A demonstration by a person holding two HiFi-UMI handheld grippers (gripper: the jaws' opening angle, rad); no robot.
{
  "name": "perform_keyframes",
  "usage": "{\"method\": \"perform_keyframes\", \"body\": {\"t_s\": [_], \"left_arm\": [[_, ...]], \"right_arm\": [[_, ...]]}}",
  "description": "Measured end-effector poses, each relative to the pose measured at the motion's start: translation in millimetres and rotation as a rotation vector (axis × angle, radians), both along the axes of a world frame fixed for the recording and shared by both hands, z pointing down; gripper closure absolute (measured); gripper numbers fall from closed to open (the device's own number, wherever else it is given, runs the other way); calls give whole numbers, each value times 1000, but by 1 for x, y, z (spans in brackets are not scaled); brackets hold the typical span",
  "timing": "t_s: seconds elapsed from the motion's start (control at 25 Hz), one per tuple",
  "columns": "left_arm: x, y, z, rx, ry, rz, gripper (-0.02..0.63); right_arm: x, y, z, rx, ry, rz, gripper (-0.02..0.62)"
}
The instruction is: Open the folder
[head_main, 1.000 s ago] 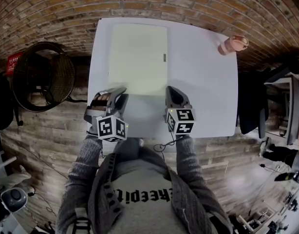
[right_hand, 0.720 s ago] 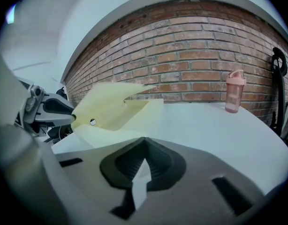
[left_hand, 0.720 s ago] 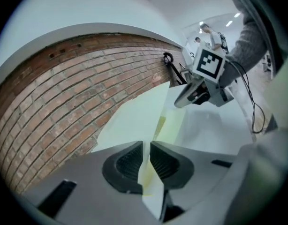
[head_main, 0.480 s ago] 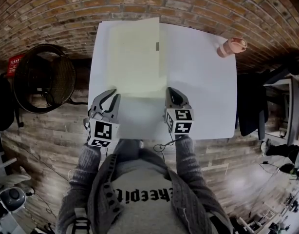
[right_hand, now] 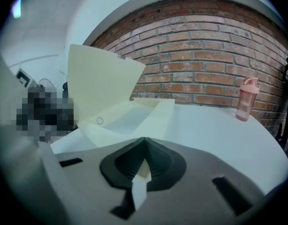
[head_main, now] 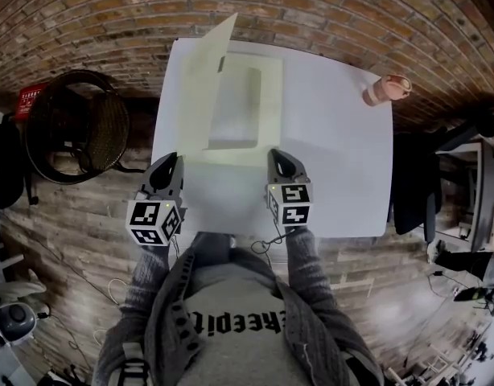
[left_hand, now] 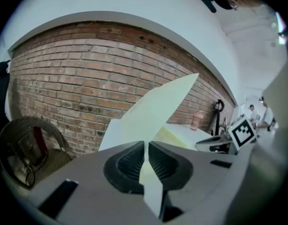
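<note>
The left gripper (left_hand: 145, 148) is clamped on a thin pale sheet that runs straight out from between its pads. This is the near corner of the front cover (head_main: 207, 87), which stands tilted up off the folder (head_main: 249, 107) and leans toward 10 o'clock. The right gripper (right_hand: 143, 159) is likewise pinched shut, on the folder's near edge at the lower right corner, low against the table (head_main: 335, 159). The split looks deliberate. The right side seems to pin the back half down so the whole folder does not lift or slide, while the left side swings the cover about the spine on the folder's left side. The folder lies at 12 o'clock from both grippers, in the left-centre of the table, and I judge it roughly half open. The cover would have to go on over toward 9 o'clock to lie flat. The head view gives the layout: both grippers side by side at the near edge, a pink bottle (head_main: 385, 89) well apart at 2 o'clock, and a black mesh basket (head_main: 70, 127) off the table at 9 o'clock. It cannot show either grip. Only the gripper views show the sheet caught between each pair of pads. The right one alone shows the folder's inner pocket and a small round stud (right_hand: 99, 121) inside the raised cover.
</note>
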State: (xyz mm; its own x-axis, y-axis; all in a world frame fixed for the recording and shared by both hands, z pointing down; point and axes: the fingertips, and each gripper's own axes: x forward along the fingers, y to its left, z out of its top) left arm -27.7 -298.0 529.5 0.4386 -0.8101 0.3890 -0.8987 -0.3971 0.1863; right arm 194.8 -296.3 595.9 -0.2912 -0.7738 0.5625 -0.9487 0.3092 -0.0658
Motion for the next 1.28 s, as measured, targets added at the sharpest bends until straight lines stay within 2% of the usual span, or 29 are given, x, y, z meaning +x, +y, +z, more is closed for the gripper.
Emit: {"method": "perform_keyframes", "body": {"t_s": [0.24,0.48,0.92,1.16,1.28], "left_arm": [[-50,-4,13,-77,70,-173,592],[-85,-4,41,-187,39,-282,595],[-121,-6,81,-339,6,-377,595],[-123,-7,107,-390,-20,-360,594],[-124,-7,113,-390,-68,-347,594]], "right_arm": [[-1,-1,1,-15,-18,4,591],[-1,-2,1,-22,-20,5,591],[-2,-2,1,-29,-10,10,591],[-2,-2,2,-32,-5,12,591],[-2,-3,2,-30,-2,13,591]]}}
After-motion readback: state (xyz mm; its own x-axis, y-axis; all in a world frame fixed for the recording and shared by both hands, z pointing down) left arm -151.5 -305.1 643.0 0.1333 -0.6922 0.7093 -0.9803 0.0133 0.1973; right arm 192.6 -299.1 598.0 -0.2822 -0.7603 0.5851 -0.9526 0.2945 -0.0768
